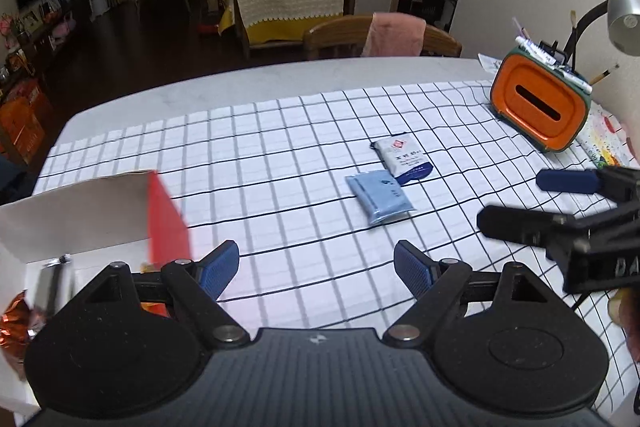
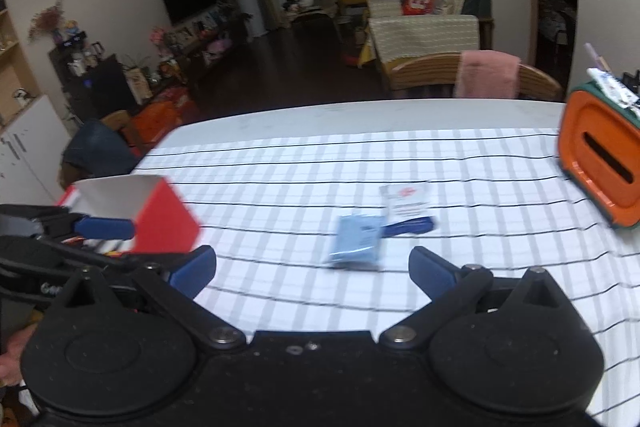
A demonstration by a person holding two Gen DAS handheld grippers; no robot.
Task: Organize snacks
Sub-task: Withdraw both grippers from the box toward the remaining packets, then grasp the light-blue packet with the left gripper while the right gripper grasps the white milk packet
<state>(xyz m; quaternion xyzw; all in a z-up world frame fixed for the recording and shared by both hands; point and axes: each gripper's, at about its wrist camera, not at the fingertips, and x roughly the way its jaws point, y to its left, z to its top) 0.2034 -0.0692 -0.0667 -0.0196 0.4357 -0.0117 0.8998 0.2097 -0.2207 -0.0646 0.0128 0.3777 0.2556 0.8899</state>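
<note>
Snack box still only part filled
Red box [image 1: 168, 223] holds a foil-wrapped snack [image 1: 14, 315]; both grippers' jaws apart, empty; blue packet [image 1: 380, 199] and white packet [image 1: 402, 157] right of it.

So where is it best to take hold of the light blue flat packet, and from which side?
Grip the light blue flat packet across its two long edges, coming from above. It lies flat on the checked tablecloth, and the white packet stands close at its far short end.
</note>
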